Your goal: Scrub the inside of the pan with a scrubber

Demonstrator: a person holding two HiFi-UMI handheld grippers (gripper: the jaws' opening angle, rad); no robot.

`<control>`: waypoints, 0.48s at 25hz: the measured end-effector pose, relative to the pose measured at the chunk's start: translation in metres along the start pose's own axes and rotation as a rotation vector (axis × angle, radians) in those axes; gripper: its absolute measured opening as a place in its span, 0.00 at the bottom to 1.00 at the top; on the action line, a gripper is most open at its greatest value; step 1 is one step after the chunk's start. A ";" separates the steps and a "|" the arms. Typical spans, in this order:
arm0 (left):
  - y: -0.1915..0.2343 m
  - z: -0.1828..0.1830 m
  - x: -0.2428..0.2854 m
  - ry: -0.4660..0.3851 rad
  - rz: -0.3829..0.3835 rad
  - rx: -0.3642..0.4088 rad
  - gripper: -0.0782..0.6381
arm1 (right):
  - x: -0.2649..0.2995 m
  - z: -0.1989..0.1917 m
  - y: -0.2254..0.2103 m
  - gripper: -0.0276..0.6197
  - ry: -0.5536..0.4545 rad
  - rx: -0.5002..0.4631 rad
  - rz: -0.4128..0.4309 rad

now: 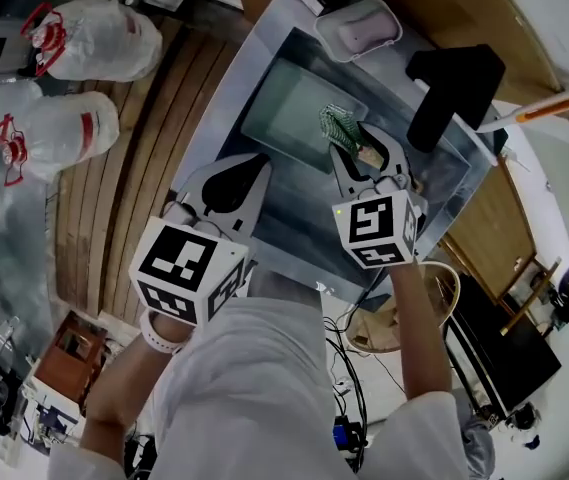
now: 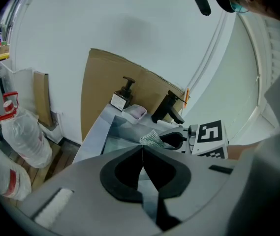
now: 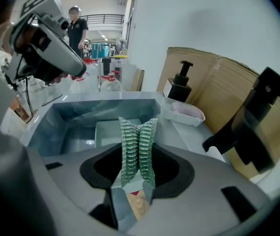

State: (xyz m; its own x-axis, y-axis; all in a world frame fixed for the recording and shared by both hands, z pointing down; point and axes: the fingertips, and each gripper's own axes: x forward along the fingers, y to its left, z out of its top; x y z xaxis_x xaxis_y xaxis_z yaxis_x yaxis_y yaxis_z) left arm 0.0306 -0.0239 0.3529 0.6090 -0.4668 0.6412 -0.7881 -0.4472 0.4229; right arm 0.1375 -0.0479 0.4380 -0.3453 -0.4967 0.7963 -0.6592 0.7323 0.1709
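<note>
A shallow rectangular metal pan (image 1: 289, 118) lies on the bottom of the steel sink (image 1: 264, 38). My right gripper (image 1: 352, 148) is over the sink's middle, shut on a green mesh scrubber (image 1: 338, 124) that sticks out past its jaws above the pan's right end. In the right gripper view the scrubber (image 3: 138, 149) stands folded and pinched between the jaws, with the pan (image 3: 109, 132) beyond it. My left gripper (image 1: 261, 164) hovers over the sink's near left part, its jaws shut on nothing, as the left gripper view (image 2: 142, 150) confirms.
A black faucet (image 1: 452, 86) rises at the sink's right rim. A white soap dish (image 1: 362, 28) and a pump bottle (image 3: 179, 86) sit at the far rim before cardboard. Wrapped plastic bottles (image 1: 84, 43) lie on the wooden floor to the left. A person (image 3: 76, 26) stands far behind.
</note>
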 end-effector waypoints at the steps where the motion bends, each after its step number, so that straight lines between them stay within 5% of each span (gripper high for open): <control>1: 0.001 -0.001 0.004 0.004 0.000 -0.006 0.12 | 0.006 -0.003 -0.002 0.29 0.012 -0.009 0.004; 12: 0.003 -0.023 0.040 0.054 -0.026 -0.078 0.12 | 0.059 -0.028 -0.015 0.29 0.124 -0.088 0.028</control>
State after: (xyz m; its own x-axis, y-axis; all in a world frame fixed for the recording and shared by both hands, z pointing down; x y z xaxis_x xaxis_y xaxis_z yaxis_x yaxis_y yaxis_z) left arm 0.0511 -0.0264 0.3945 0.6254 -0.4134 0.6618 -0.7779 -0.3968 0.4873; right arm 0.1463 -0.0754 0.4989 -0.2739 -0.4184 0.8660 -0.5879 0.7855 0.1936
